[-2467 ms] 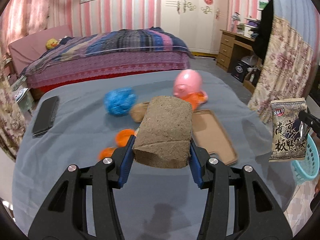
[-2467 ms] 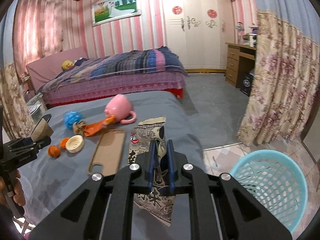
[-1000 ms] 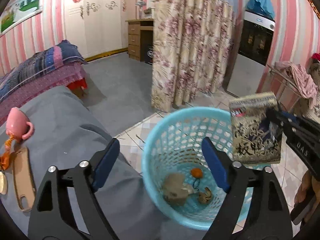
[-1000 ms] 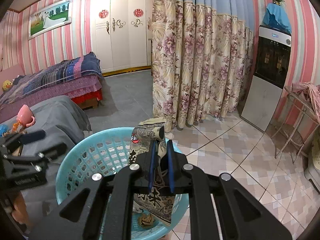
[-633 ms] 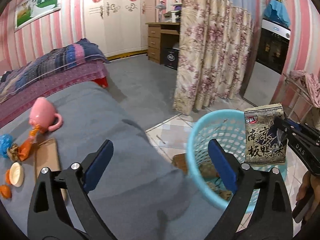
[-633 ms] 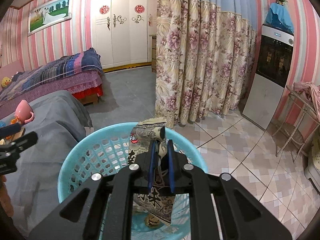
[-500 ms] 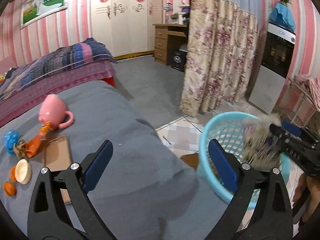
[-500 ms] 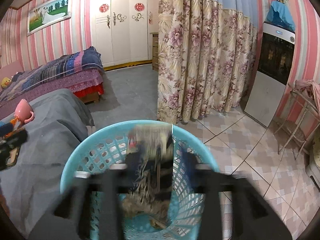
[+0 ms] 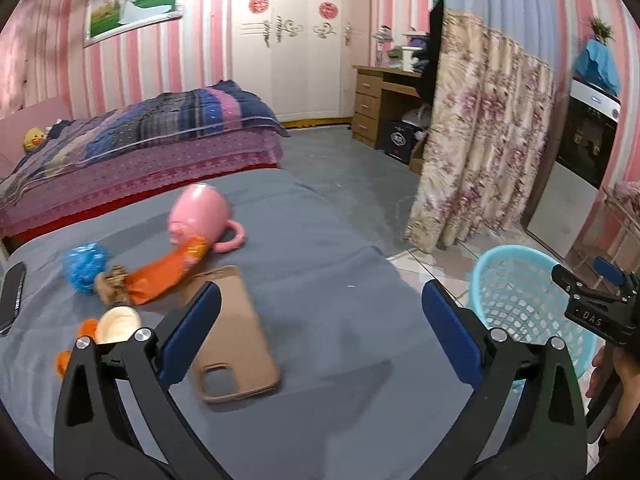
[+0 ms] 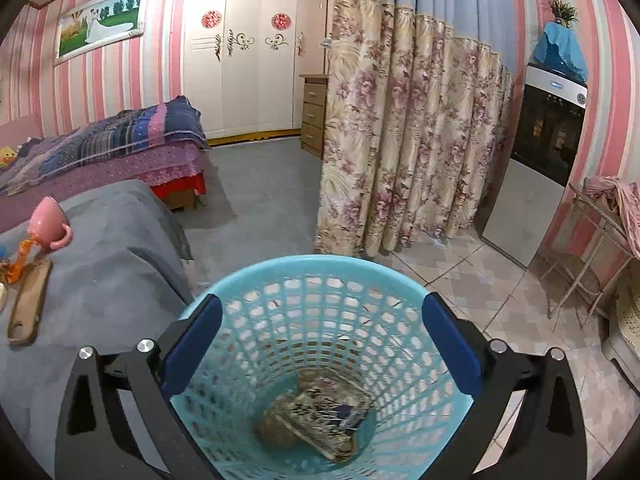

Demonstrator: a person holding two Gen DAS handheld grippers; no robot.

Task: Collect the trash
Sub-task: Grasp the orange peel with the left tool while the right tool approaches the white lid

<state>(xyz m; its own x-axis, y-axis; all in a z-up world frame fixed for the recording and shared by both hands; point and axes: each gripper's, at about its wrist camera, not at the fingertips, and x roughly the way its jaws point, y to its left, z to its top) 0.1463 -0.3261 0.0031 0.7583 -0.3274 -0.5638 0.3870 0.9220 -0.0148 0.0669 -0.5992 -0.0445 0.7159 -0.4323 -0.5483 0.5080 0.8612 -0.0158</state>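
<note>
My right gripper (image 10: 320,308) hangs over the light blue basket (image 10: 320,266), its jaws opening with nothing between them. The printed snack bag (image 10: 324,412) lies at the basket's bottom on other brown trash. My left gripper (image 9: 320,300) is above the grey table (image 9: 340,264), its jaws opening too and empty. Ahead of it lie an orange wrapper (image 9: 164,272), a blue crumpled ball (image 9: 84,266), a brown scrap (image 9: 110,282), a round pale lid (image 9: 118,322) and orange bits (image 9: 64,360). In the left wrist view, the basket (image 9: 516,252) stands on the floor at the right.
A pink mug (image 9: 200,216), a brown phone case (image 9: 232,340) and a dark phone (image 9: 12,296) also lie on the table. A bed (image 9: 140,136) stands behind it. A floral curtain (image 10: 400,140) hangs beyond the basket. A person's hand (image 9: 616,384) holds the right gripper.
The right gripper has opened and the snack bag has dropped into the basket. The left gripper has swung left, away from the basket and back over the table.
</note>
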